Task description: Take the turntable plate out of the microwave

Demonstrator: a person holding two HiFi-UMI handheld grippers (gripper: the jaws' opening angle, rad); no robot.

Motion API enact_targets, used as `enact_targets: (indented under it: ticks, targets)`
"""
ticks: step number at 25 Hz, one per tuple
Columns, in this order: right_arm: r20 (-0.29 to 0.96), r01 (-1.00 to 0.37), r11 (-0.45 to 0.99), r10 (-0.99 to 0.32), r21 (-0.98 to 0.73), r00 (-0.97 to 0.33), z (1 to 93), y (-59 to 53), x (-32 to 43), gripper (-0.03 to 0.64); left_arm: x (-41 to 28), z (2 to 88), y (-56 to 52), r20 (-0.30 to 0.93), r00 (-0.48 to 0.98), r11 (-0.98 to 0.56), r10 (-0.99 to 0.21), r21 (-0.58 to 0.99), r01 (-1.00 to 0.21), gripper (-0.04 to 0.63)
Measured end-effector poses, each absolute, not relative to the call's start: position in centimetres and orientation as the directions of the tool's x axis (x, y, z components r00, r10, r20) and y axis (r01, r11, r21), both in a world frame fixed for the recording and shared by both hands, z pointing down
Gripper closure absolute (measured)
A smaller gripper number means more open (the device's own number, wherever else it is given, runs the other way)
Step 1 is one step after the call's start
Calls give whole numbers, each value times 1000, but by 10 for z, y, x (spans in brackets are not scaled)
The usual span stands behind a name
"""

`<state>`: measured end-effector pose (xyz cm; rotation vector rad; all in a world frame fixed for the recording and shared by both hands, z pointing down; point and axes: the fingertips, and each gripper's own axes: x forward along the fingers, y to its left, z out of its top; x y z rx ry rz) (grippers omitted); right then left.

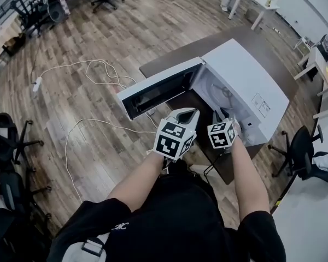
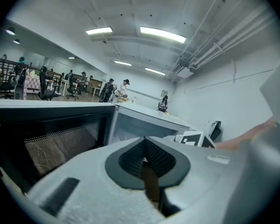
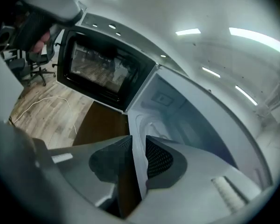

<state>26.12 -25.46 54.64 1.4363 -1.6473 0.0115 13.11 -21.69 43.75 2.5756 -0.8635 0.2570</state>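
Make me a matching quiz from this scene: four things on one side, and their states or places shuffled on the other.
Things:
1. microwave door
2. left gripper
3. right gripper
4. white cable

States:
A. jaws apart
B. lying on the wooden floor
C. swung open
D. jaws shut

Pairs: 1-C, 2-D, 3-A, 4-B

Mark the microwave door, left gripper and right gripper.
microwave door (image 1: pixel 163 89): head view, dark window.
left gripper (image 2: pixel 144 141): left gripper view, where tips meet.
right gripper (image 3: pixel 138 140): right gripper view, gap between tips.
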Motion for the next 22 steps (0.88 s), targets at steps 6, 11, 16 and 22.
enact_targets:
  ticks: [6, 11, 16, 22]
  targets:
    - [677, -739, 379, -723, 557, 139, 580, -292, 274, 494, 120, 458, -232, 325, 759, -681, -564, 336, -651, 584]
    - [702, -703, 419, -694, 574, 160, 604, -311, 286, 472, 122, 473, -235, 355, 741, -658, -570, 342, -670, 584]
    - [729, -672, 468, -666, 574, 160, 617, -318, 296, 450, 128, 483, -239, 374, 734, -648, -567, 348, -678, 584]
    - [724, -617, 503, -669, 606, 165, 617, -327, 303, 447, 136, 491, -241, 395, 733, -646, -554, 351, -678, 584]
